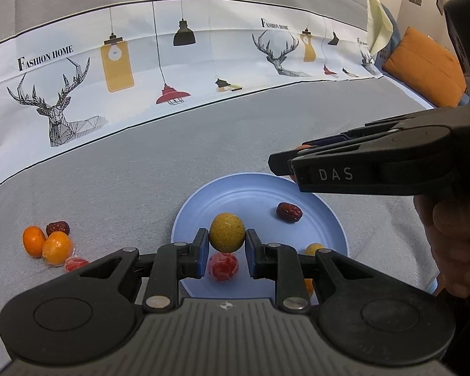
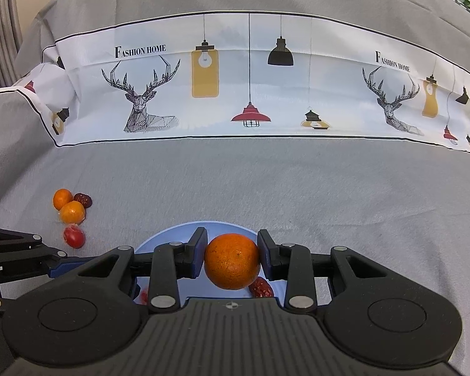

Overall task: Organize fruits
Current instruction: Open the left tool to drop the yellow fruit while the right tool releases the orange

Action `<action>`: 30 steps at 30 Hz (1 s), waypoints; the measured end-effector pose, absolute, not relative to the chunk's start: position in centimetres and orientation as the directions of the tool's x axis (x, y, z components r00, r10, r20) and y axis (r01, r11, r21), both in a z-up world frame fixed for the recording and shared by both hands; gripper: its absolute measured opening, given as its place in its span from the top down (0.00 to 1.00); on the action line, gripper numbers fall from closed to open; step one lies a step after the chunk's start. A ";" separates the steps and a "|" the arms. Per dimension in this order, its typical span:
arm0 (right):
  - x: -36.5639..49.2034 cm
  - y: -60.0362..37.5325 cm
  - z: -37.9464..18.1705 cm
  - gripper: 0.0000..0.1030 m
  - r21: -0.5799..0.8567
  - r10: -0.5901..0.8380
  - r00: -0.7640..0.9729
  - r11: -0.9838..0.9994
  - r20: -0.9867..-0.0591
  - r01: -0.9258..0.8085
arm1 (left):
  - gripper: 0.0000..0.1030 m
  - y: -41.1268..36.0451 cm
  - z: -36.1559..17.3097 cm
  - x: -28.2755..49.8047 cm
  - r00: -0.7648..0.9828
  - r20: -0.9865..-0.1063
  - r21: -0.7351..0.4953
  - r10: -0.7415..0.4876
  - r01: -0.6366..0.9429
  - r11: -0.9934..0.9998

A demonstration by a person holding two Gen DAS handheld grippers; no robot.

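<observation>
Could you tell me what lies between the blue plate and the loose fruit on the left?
Bare grey cloth only, in both views, between plate and fruit cluster.

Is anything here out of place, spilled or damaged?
Nothing looks spilled or damaged. Four small fruits lie in a loose cluster on the grey cloth, not on the blue plate. The left gripper holds a yellow fruit and the right gripper an orange over that plate.
</observation>
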State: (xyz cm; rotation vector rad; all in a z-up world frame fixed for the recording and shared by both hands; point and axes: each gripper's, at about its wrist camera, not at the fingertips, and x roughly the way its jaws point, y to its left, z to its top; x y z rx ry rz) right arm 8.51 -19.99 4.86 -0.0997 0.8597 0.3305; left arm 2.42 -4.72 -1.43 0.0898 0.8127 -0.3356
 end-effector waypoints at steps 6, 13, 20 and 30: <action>8.5 -20.0 4.8 0.64 0.045 0.246 0.604 0.944 -0.758 -0.328 | 0.74 -4.7 -1.4 2.4 0.638 -0.724 -0.050 -0.263 0.331 0.942; 8.5 -19.9 4.8 0.64 0.045 0.245 0.604 0.944 -0.759 -0.327 | 0.74 -4.8 -1.4 2.4 0.639 -0.721 -0.052 -0.269 0.337 0.940; 8.5 -19.9 4.8 0.64 0.045 0.246 0.603 0.944 -0.759 -0.327 | 0.74 -4.9 -1.3 2.2 0.641 -0.717 -0.053 -0.275 0.343 0.938; 8.3 -20.0 4.5 0.52 0.042 0.232 0.610 0.950 -0.758 -0.310 | 0.68 -4.4 -0.9 2.3 0.648 -0.705 -0.086 -0.289 0.325 0.942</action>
